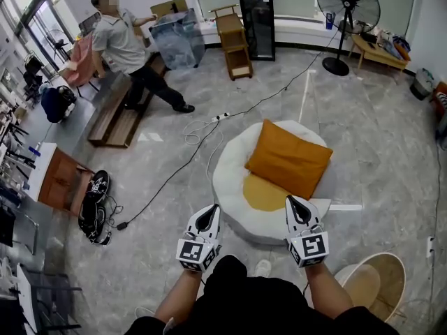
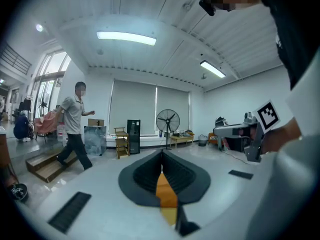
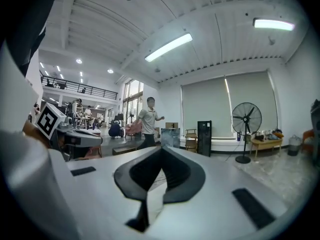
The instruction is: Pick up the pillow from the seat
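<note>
Both pairs of jaws are pressed together with nothing between them, so the left gripper (image 1: 207, 213) and the right gripper (image 1: 295, 206) are each empty. Neither touches the pillow (image 1: 289, 160), an orange cushion lying on the far right part of the seat (image 1: 225, 180), a round white pouffe with a yellow patch in its middle. The pillow sits ahead of both jaw tips, nearer the right one and clearly apart from it. In the left gripper view a strip of orange and yellow shows through the thin slit below the closed tips. Both forearms reach forward from the bottom of the head view, roughly parallel, holding the grippers side by side with jaws pointing toward the seat — the left one just beside its near left edge, the right over its near rim
</note>
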